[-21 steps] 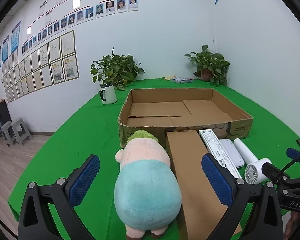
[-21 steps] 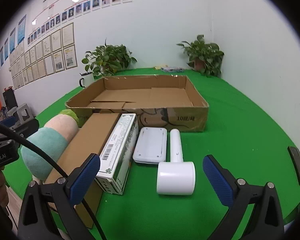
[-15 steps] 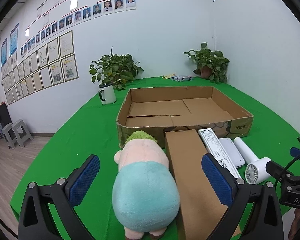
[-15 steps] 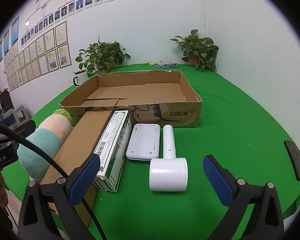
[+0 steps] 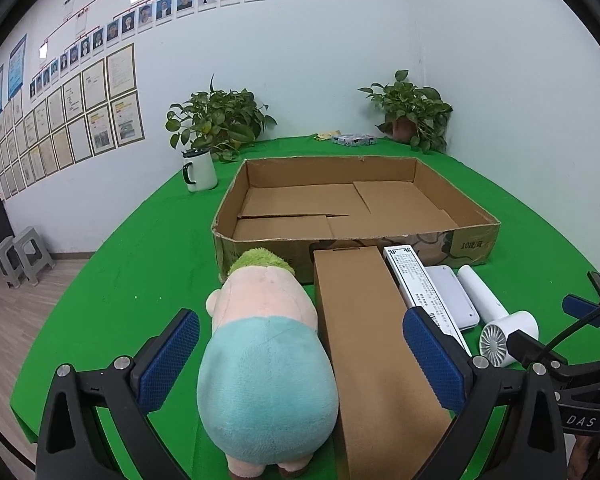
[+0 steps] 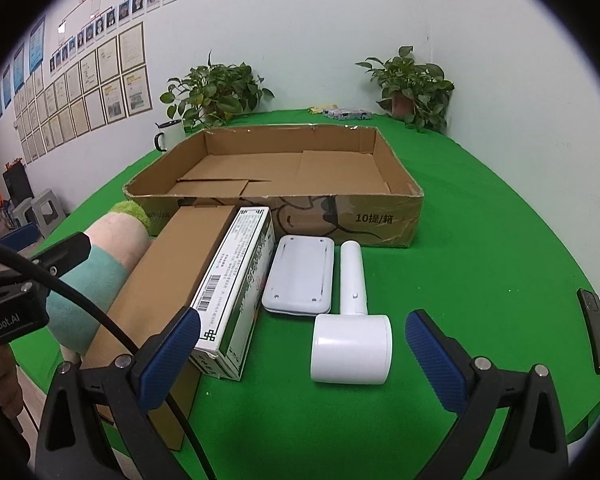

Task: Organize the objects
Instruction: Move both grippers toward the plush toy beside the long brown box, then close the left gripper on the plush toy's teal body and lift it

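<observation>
In the left wrist view the left gripper (image 5: 300, 352) stands with its jaws spread wide and nothing pressed by the blue pads (image 5: 170, 358). Between them, at the lower centre of the frame, lie the back of a plush toy (image 5: 266, 364) (teal body, pink head, green tuft) and the near end of a long brown carton (image 5: 372, 344); neither pad touches either one. The toy lies against the carton's left side, its head toward the open cardboard tray (image 5: 476, 240) in the middle of the frame.

In the right wrist view the right gripper (image 6: 302, 354) is likewise wide open and holds nothing. A white hair dryer (image 6: 352, 336) lies between its fingers at lower centre, its handle pointing up the frame toward the tray, clear of both pads. Just left of the dryer sits a flat white device (image 6: 300, 278), then a white printed box (image 6: 236, 284) leaning along the brown carton.

All 5 items lie on the green tablecloth (image 6: 480, 264) in front of the tray's near wall. A dark phone (image 6: 596, 336) lies at the right edge. At the upper part of both frames stand 2 potted plants (image 5: 220, 120) and a white mug (image 5: 198, 170).
</observation>
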